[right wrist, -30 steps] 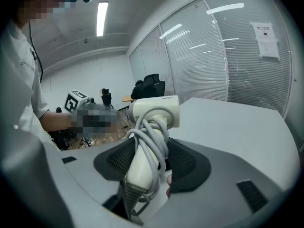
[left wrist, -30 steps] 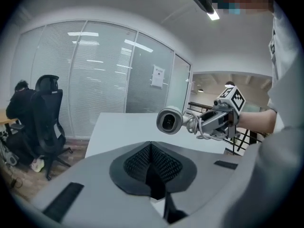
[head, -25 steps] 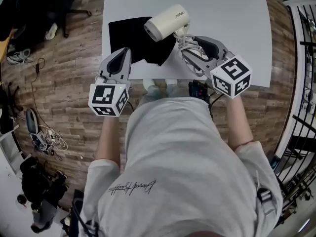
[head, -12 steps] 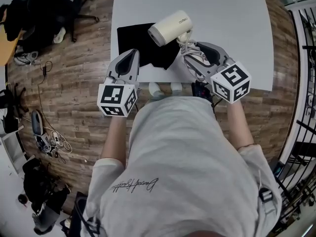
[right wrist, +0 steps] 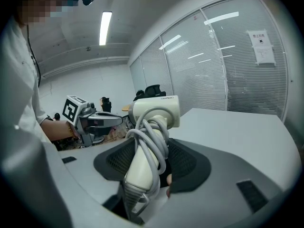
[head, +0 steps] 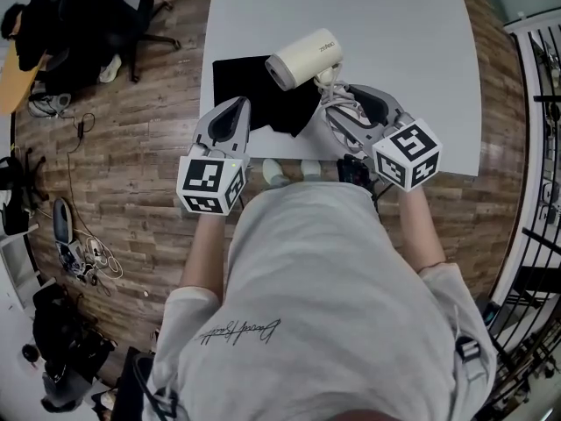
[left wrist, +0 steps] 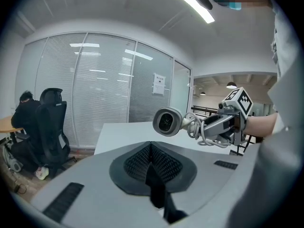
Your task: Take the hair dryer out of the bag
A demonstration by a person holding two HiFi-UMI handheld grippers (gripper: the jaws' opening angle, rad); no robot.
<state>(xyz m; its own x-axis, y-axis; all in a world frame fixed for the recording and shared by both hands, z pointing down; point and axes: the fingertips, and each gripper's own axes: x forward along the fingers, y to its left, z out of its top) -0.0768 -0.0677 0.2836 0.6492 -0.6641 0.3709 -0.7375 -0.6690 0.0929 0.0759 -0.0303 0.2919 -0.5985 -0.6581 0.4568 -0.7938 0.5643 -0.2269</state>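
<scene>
The cream hair dryer (head: 304, 58) is out in the air above the white table (head: 394, 24), its grey cord wound round the handle. My right gripper (head: 333, 95) is shut on that handle (right wrist: 145, 160). The black bag (head: 254, 86) lies flat near the table's front left. My left gripper (head: 235, 105) is at the bag's near edge, shut on a strip of the black cloth (left wrist: 156, 194). The left gripper view shows the dryer's nozzle (left wrist: 167, 121) and the right gripper (left wrist: 216, 127) to the right. In the right gripper view the left gripper (right wrist: 95, 120) is at the left.
An office chair with dark clothing (head: 88, 16) stands on the wooden floor left of the table. Cables (head: 79, 244) lie lower left. A railing (head: 535, 77) runs along the right. Glass walls with blinds (left wrist: 95, 89) lie beyond the table.
My left gripper has risen slightly with the bag's edge in it. The right gripper and the hair dryer have hardly moved. The head view has shifted a little.
</scene>
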